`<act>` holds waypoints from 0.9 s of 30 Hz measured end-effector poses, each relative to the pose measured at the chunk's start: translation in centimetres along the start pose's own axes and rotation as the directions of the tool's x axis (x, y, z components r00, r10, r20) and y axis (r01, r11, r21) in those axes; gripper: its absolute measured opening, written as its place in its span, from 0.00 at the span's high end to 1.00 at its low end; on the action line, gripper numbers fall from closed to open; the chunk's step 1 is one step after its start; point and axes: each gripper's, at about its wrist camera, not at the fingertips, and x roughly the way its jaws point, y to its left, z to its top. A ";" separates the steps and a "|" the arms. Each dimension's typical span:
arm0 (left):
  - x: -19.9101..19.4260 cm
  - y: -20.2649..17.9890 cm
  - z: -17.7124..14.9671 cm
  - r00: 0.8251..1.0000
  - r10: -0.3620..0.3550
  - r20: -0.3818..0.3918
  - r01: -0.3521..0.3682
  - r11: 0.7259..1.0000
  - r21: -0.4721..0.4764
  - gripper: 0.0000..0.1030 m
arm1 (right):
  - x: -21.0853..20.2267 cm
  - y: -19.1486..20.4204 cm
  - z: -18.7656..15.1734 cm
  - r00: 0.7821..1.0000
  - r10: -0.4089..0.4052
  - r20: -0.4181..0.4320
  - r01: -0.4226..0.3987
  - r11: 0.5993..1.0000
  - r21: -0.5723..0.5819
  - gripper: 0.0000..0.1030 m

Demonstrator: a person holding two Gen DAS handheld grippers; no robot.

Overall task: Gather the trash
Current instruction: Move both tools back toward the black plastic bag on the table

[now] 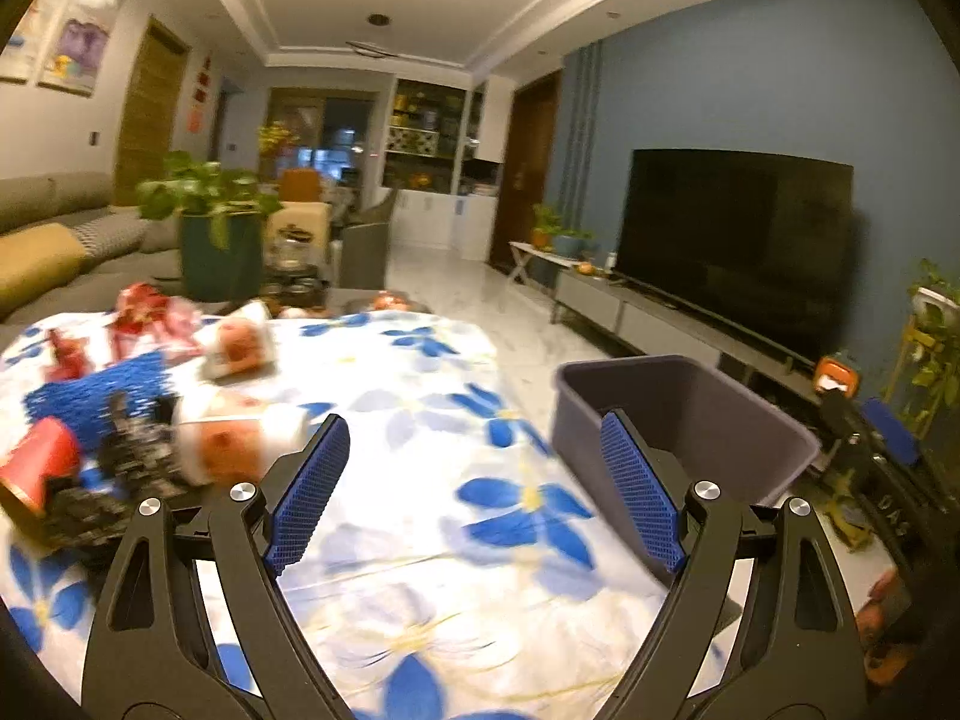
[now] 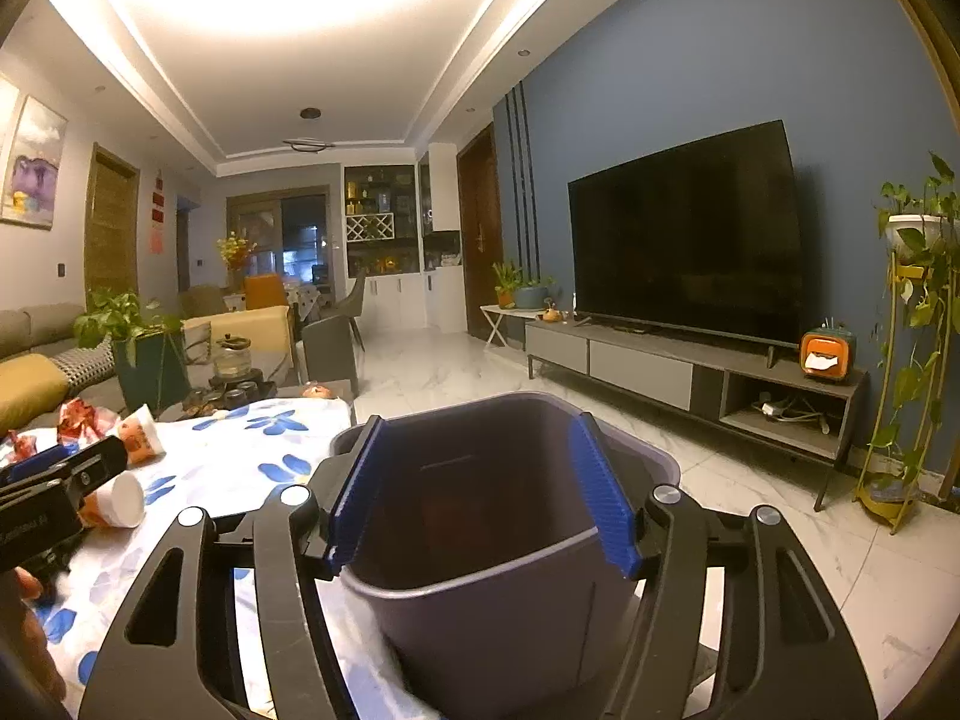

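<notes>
Left gripper point(image 1: 474, 480) hovering over the floral tablecloth point(image 1: 420, 540), fingers spread, nothing held. Right gripper point(image 2: 480, 486) gaping above the empty grey bin point(image 2: 480, 618). Paper cups point(image 1: 240, 438) lying tipped and blurred.

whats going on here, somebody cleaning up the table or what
A person holds a gripper in each hand to clear trash from a table with a flowered cloth. The left gripper is open and empty above the cloth, with paper cups and red wrappers lying off to its left. The right gripper is open too, its fingers on either side of the near rim of a grey bin at the table's edge. The bin looks empty so far.
</notes>
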 end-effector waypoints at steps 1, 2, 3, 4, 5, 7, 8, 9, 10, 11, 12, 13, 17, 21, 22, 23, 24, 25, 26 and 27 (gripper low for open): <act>-0.5 0.3 -0.1 1.000 0.014 0.001 -0.014 1.000 -0.002 0.18 | -0.3 0.1 0.0 1.000 0.003 -0.001 -0.003 1.000 0.004 0.39; -1.1 0.9 -0.3 1.000 0.031 0.002 -0.031 1.000 -0.004 0.18 | -0.5 0.2 -0.1 1.000 0.009 -0.004 -0.009 1.000 0.011 0.39; -1.4 1.2 -0.4 0.999 0.041 0.002 -0.041 0.999 -0.004 0.18 | -0.7 0.3 -0.1 1.000 0.012 -0.008 -0.012 1.000 0.019 0.39; -1.9 1.6 -0.5 0.999 0.053 0.002 -0.053 0.999 -0.002 0.18 | -0.9 0.5 -0.1 1.000 0.017 -0.012 -0.016 1.000 0.024 0.39; -2.4 2.0 -0.6 0.998 0.069 0.002 -0.069 0.998 0.000 0.18 | -1.1 0.6 -0.2 1.000 0.023 -0.014 -0.023 0.999 0.028 0.39; -3.3 2.7 -0.7 0.996 0.091 0.004 -0.091 0.996 0.000 0.18 | -1.3 1.0 -0.1 0.999 0.035 -0.018 -0.035 0.999 0.032 0.39; -3.9 3.3 -0.8 0.995 0.102 0.004 -0.102 0.995 -0.007 0.18 | -1.7 1.5 -0.2 0.999 0.043 -0.018 -0.042 0.999 0.033 0.39; -4.3 3.9 -0.9 0.994 0.110 0.004 -0.109 0.994 -0.014 0.18 | -1.9 1.9 -0.3 0.998 0.052 -0.019 -0.051 0.998 0.033 0.39; -4.7 4.2 -1.1 0.993 0.115 0.006 -0.115 0.993 -0.019 0.18 | -2.1 2.3 -0.4 0.998 0.064 -0.022 -0.064 0.997 0.034 0.39; -5.2 4.6 -1.3 0.992 0.123 0.007 -0.122 0.992 -0.023 0.18 | -2.4 2.8 -0.5 0.997 0.078 -0.023 -0.077 0.996 0.032 0.39; -5.7 5.2 -1.4 0.991 0.133 0.006 -0.133 0.991 -0.023 0.18 | -2.5 3.3 -0.6 0.996 0.090 -0.026 -0.090 0.996 0.028 0.39; -6.2 5.7 -1.7 0.990 0.141 0.008 -0.141 0.990 -0.021 0.18 | -2.6 3.7 -0.6 0.995 0.099 -0.028 -0.099 0.995 0.026 0.39; -8.0 7.6 -2.1 0.982 0.189 0.015 -0.189 0.982 -0.028 0.18 | -3.3 5.6 -0.9 0.987 0.153 -0.040 -0.152 0.988 0.026 0.39; -9.5 9.8 -2.6 0.971 0.238 0.019 -0.237 0.970 -0.056 0.18 | -3.9 7.8 -1.3 0.978 0.203 -0.050 -0.202 0.979 0.019 0.39; -9.9 10.2 -2.9 0.967 0.253 0.020 -0.251 0.966 -0.061 0.18 | -4.1 8.4 -1.5 0.976 0.213 -0.052 -0.212 0.977 0.014 0.39; -10.2 10.7 -3.0 0.964 0.265 0.021 -0.264 0.962 -0.066 0.18 | -4.3 8.9 -1.6 0.973 0.226 -0.053 -0.226 0.974 0.010 0.39; -10.6 11.3 -3.3 0.960 0.279 0.019 -0.277 0.958 -0.072 0.18 | -4.4 9.6 -1.8 0.968 0.243 -0.056 -0.243 0.970 0.006 0.39; -10.8 11.8 -3.4 0.957 0.288 0.018 -0.286 0.955 -0.076 0.18 | -4.5 10.0 -1.9 0.966 0.250 -0.058 -0.251 0.968 0.003 0.39; -11.0 12.3 -3.5 0.955 0.296 0.016 -0.294 0.952 -0.081 0.18 | -4.5 10.6 -1.9 0.963 0.263 -0.060 -0.263 0.965 0.000 0.39; -11.2 12.9 -3.6 0.952 0.306 0.014 -0.304 0.949 -0.089 0.18 | -4.6 11.1 -2.0 0.959 0.275 -0.062 -0.276 0.961 -0.002 0.39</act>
